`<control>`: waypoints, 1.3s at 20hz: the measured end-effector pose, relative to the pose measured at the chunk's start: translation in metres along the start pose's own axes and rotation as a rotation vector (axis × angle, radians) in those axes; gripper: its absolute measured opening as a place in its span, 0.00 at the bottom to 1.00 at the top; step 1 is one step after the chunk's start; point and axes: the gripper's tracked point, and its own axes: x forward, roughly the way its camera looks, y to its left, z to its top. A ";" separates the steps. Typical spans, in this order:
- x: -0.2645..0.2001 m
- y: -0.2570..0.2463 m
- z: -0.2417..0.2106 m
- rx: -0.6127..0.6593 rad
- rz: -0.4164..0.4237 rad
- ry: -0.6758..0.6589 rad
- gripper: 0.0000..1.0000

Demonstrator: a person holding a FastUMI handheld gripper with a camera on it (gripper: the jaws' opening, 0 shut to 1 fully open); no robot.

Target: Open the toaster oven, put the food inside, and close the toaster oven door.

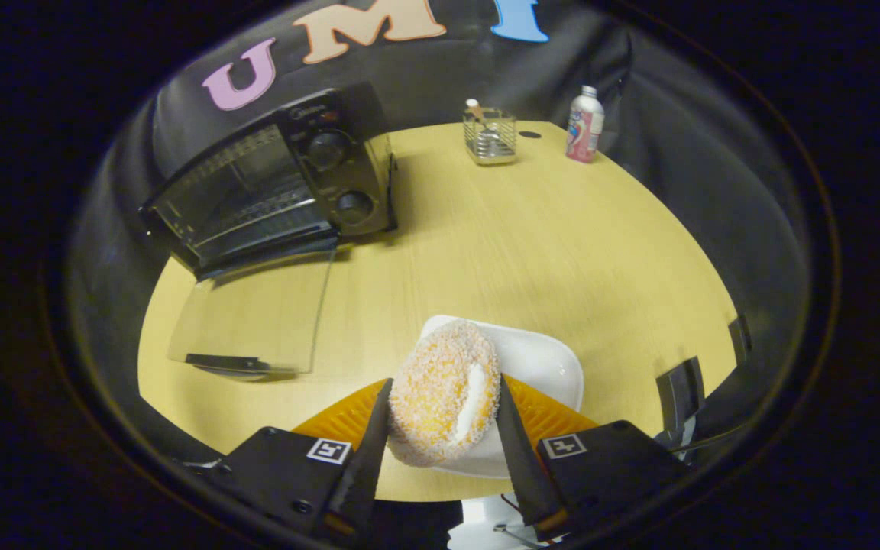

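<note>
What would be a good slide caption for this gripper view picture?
Gripper shut on a sugared donut over its white plate, toaster oven door already open.

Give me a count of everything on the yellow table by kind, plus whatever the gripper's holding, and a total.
Toaster oven, door open: 1
Sugared donut, gripper shut on it: 1
White plate: 1
Wire basket: 1
Bottle: 1
Total: 5
</note>
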 end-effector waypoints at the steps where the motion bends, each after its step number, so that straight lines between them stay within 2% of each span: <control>1: -0.004 0.014 0.006 0.012 0.030 -0.010 0.76; 7: -0.012 0.125 0.037 0.233 0.277 -0.019 0.75; 9: -0.008 0.152 0.053 0.307 0.321 -0.052 0.75; 14: 0.008 0.195 0.101 0.486 0.335 -0.197 0.75; 18: 0.030 0.221 0.136 0.550 0.331 -0.352 0.75; 22: 0.052 0.243 0.157 0.601 0.311 -0.416 0.75; 26: 0.087 0.242 0.163 0.623 0.230 -0.418 0.75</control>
